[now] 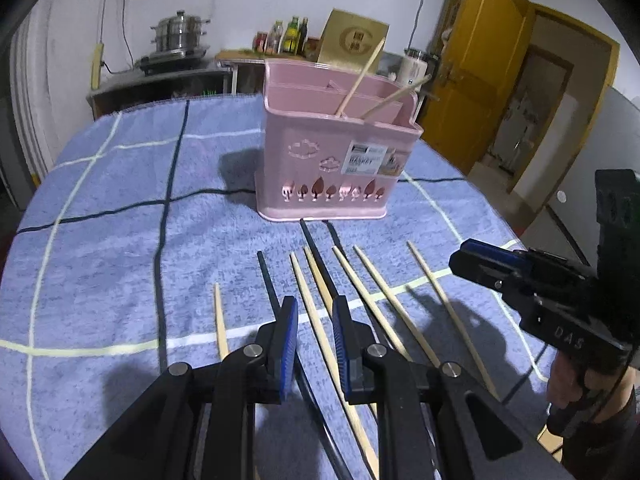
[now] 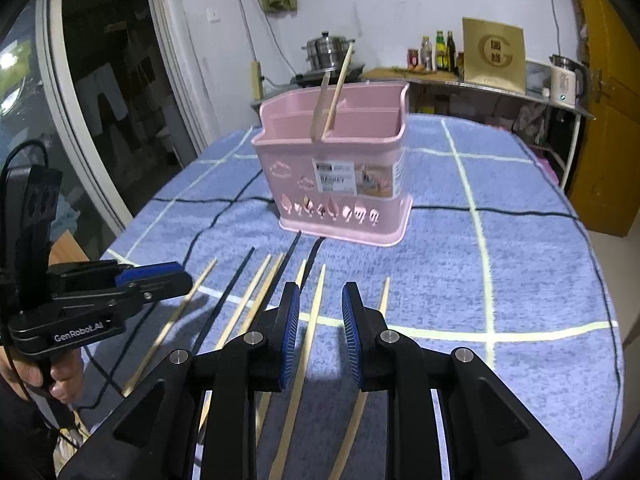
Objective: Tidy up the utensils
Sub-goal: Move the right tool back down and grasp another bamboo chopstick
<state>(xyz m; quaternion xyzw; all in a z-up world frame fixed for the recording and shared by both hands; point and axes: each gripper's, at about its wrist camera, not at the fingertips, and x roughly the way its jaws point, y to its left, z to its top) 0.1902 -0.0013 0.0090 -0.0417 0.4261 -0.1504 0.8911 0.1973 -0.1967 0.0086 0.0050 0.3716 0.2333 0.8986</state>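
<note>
Left wrist view: my left tool (image 1: pixel 315 334) hangs over the row of chopsticks (image 1: pixel 316 312) on the table (image 1: pixel 100 240), jaws set narrow with nothing gripped; a pale stick runs on the cloth under the gap, not pinched as far as I can see. The caddy (image 1: pixel 336 160), pink, stands upright just beyond the far tips of the row, with two pale sticks already leaning in its back compartments. Loose sticks lie side by side, roughly parallel, tips toward the caddy: mostly pale wood, a few dark thin ones among them. My right tool (image 1: pixel 472 258) shows at the right edge, above the outermost pale stick. Right wrist view: right tool (image 2: pixel 318 334) also narrow and empty, a pale stick lying on the cloth below the gap. Left tool (image 2: pixel 176 276) enters from the left, over the left end of the row. Caddy (image 2: pixel 332 172) holds the same two sticks; front compartment looks empty. Judgement: task barely begun, two sticks in, around nine left on the table. Sticks are slim, smooth and closely packed, so I expect picking one alone to be fiddly.
</note>
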